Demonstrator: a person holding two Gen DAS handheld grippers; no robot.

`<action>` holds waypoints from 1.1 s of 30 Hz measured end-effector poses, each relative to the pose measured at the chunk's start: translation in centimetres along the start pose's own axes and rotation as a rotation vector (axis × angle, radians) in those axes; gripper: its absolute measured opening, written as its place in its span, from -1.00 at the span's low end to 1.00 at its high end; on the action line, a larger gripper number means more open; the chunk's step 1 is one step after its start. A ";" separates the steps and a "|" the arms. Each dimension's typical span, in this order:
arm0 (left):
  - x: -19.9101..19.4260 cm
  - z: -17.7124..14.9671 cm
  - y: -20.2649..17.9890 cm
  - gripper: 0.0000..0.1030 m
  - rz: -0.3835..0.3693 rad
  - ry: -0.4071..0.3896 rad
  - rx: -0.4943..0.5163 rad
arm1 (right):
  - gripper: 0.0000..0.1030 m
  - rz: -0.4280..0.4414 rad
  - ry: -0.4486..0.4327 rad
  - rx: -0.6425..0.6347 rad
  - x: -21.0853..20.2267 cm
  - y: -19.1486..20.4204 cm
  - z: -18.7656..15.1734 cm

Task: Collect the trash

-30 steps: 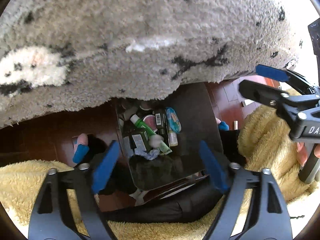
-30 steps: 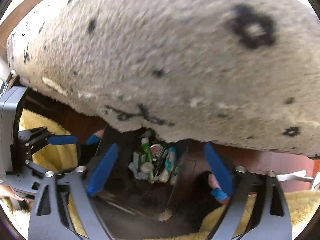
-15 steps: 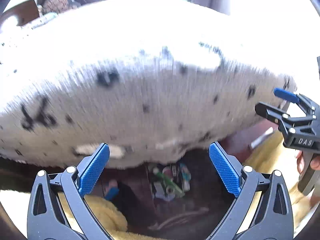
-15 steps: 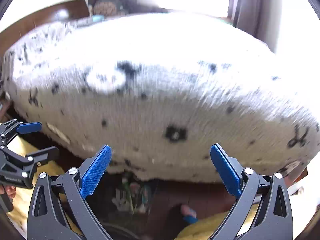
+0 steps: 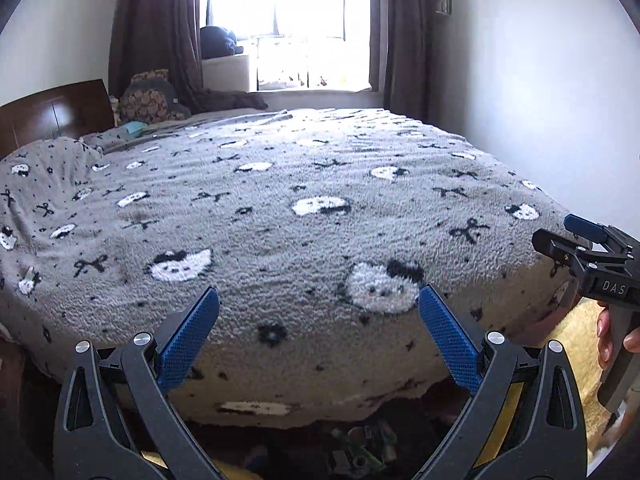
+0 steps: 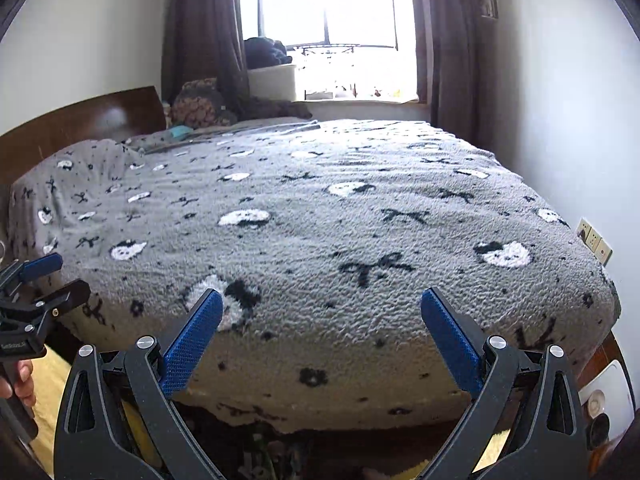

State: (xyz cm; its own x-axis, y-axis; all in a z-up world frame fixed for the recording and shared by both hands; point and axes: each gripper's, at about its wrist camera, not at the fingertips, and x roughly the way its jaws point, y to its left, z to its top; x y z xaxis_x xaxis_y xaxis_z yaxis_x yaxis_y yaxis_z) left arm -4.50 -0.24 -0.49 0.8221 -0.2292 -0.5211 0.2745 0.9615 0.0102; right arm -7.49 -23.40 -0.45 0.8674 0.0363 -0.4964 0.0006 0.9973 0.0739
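Both claws up over bed, nothing held
Left gripper [image 5: 319,320] and right gripper [image 6: 321,320] spread wide; trash [image 5: 362,450] heaped on floor below bed [image 5: 304,208]; none visible on it

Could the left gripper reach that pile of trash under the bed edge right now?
Probably not directly. The left gripper is open and empty, aimed over the blanket, while the trash lies low beneath the blanket's overhanging edge. It would likely need to drop down first.
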 end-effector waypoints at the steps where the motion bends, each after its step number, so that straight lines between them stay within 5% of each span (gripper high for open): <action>1: -0.2 0.5 0.0 0.84 0.005 -0.017 0.001 | 0.93 -0.003 -0.016 0.007 -0.3 -0.2 0.4; 12: -1.1 2.9 0.4 0.84 0.057 -0.086 -0.015 | 0.93 -0.082 -0.137 0.041 -2.7 -0.5 3.3; 33: -0.6 2.2 0.6 0.84 0.107 -0.053 -0.033 | 0.93 -0.105 -0.083 0.024 -1.4 0.5 2.6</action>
State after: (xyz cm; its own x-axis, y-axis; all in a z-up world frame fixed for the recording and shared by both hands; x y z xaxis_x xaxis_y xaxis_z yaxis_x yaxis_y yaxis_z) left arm -3.73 0.15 1.66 0.8714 -0.1323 -0.4724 0.1684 0.9851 0.0347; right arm -7.40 -23.10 2.49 0.9000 -0.0743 -0.4294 0.1044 0.9934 0.0469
